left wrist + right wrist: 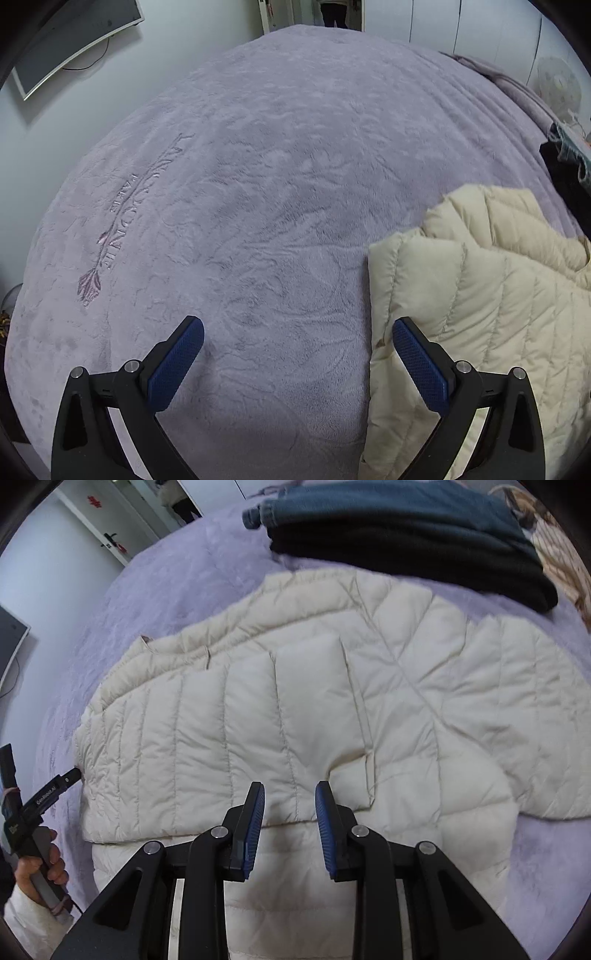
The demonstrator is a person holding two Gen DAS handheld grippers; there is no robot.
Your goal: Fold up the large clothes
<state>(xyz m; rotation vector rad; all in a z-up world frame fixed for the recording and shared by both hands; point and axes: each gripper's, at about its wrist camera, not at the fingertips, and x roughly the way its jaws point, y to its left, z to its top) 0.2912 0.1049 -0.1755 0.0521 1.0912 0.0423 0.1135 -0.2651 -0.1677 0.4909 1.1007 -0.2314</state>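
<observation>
Jacket (pixel 295 709), cream, quilted, puffy, partly folded on lilac blanket (pixel 258 184)

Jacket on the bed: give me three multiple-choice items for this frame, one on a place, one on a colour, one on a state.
1. Where is the stack of dark folded clothes in the right wrist view?
A. Beyond the jacket
B. On top of the jacket
C. On the floor

2. What colour is the blanket?
A. Green
B. Lilac
C. Red

3. How does the left gripper stand?
A. Shut on the jacket
B. Shut on the blanket
C. Open, holding nothing

Answers:
1. A: the stack lies past the jacket's far edge, apart from it.
2. B: pale purple plush covers the whole bed.
3. C: its blue pads stand wide apart with only blanket behind the gap.
</observation>
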